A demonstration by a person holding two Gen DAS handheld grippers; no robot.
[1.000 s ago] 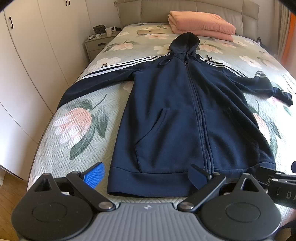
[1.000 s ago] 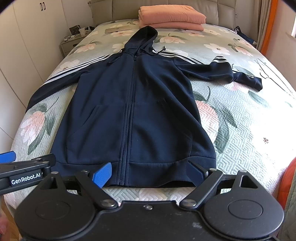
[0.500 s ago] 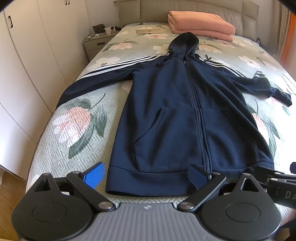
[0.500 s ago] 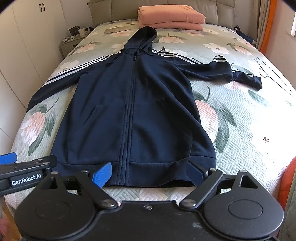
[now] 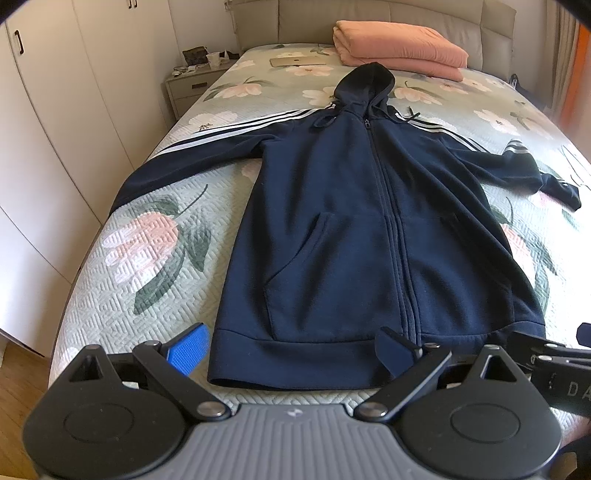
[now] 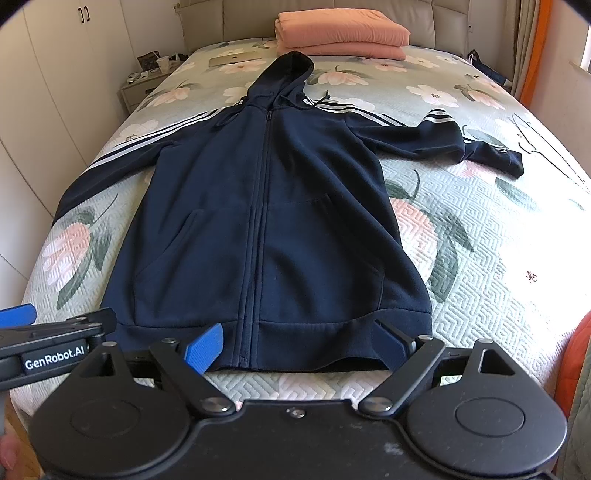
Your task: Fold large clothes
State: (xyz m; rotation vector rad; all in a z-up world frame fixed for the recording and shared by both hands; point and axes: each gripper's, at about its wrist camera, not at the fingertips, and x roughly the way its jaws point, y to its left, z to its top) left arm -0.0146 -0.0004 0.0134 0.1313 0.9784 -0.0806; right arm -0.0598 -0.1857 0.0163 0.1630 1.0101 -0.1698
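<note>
My left tongs (image 5: 291, 350) stand with jaws spread wide and empty, over the near-left corner of the hoodie's hem. My right tongs (image 6: 293, 345) are likewise spread wide and grip nothing, straddling the hem right of the zip. Each carries two blue ribbed pads (image 5: 188, 349).

One navy hoodie (image 5: 373, 229) lies flat, front up, zipped, along the middle of the bed (image 5: 147, 258), hem at the foot edge, hood toward the headboard. It is soft fleece with a ribbed waistband, two slanted pockets, and three white stripes along each sleeve. Both sleeves are spread; the left one reaches the bed's left edge, the right one is kinked near its cuff.

The bedspread is quilted, pale green, with pink flowers. At the head edge lie two folded peach blankets (image 6: 341, 29), stacked, and one closed laptop (image 6: 236, 59). One nightstand (image 5: 192, 86) stands beside the bed's head-left corner.
</note>
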